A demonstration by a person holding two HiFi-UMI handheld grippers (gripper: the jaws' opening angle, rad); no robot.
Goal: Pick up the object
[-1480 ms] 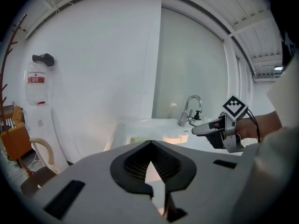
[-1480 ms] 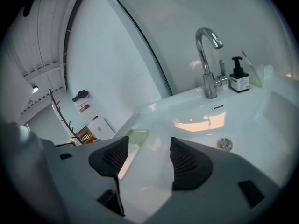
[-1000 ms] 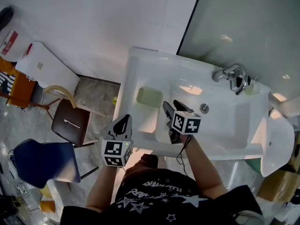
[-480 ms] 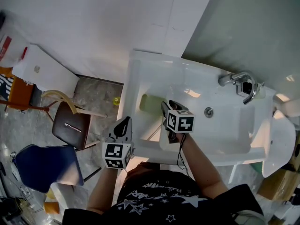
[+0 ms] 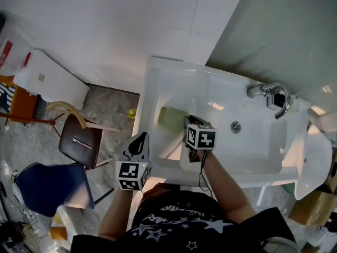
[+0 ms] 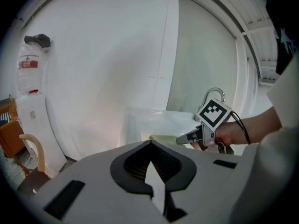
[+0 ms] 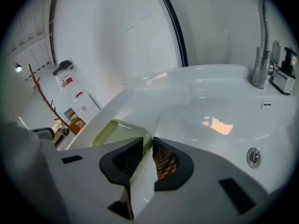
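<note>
Head view: the right hand-held gripper point(image 5: 188, 121) is on a green dish point(image 5: 169, 117) at the left edge of the sink point(image 5: 152, 88).
In the right gripper view its jaws have just been closing and now pinch the dish's near rim, narrow. The left hand-held gripper point(image 5: 139, 140) hangs off the sink's front-left corner, jaws together, empty.

Your white washbasin point(image 5: 154, 86) carries everything here.
On its flat left ledge you have a pale green dish point(image 5: 171, 117), lying just beside the edge of the bowl. A chrome tap point(image 5: 267, 91) stands on the rim at the opposite end, and the drain point(image 5: 236, 126) sits in the bowl's floor, well apart from the dish.
</note>
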